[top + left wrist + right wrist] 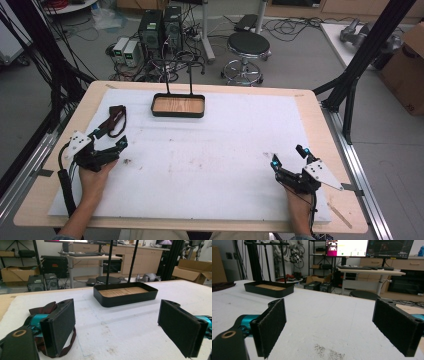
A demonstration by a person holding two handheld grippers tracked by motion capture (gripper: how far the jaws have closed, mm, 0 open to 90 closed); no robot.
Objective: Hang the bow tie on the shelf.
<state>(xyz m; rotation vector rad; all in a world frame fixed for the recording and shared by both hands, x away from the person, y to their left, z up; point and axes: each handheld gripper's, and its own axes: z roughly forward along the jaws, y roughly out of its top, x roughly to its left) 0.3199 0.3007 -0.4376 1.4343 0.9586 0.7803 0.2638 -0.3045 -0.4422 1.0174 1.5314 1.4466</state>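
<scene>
From the high view we count two grippers, one tray and one strap on the table (310, 107), which carries a white sheet. The left gripper (107, 141) sits by the left edge, jaws spread, just beside the dark brown strap (117, 120). The right gripper (289, 156) rests near the right front corner, jaws parted, holding nothing. One black tray (178, 105) with a wooden floor and two upright rods stands at the middle of the far edge.

In the left gripper view, our two pads (60, 326) stand wide apart; the strap (47, 308) lies behind the left one, and the tray (125, 294) is ahead.

In the right gripper view, the pads (271, 325) gape over bare sheet, with the tray (269, 288) far left. We read no writing.
</scene>
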